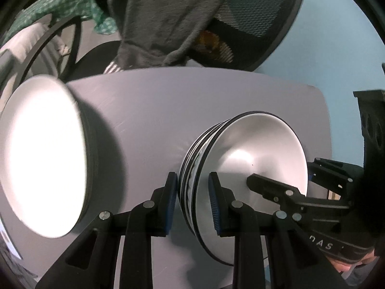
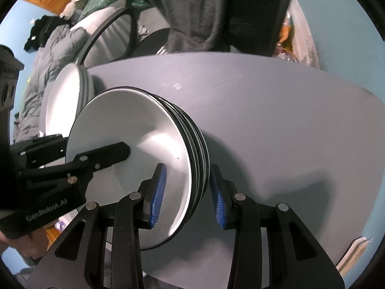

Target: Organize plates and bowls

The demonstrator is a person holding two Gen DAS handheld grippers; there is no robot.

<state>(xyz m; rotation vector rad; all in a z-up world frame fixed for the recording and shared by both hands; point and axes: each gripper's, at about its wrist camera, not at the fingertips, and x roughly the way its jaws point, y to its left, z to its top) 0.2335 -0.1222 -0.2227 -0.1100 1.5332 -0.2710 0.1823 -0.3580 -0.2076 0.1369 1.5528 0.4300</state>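
On table point(image 1: 134, 110): bowl stack point(image 1: 250, 163), held between both grippers.
Left gripper point(image 1: 193, 202): clamped on stack's left rim.
Right gripper point(image 2: 187, 190): clamped on opposite rim; neither nearer.
Plate stack point(image 1: 41, 159): stood well left of bowls, apart.
Stack axis: upright, rims level.
Lettering: "GenRobot.AI" on left gripper body; "DAS" fragment on right.

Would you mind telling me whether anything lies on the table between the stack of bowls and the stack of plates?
Nothing visible does. Only bare table separates the stack of bowls from the stack of plates. Both the left gripper and right gripper already straddle opposite rims of the bowls.
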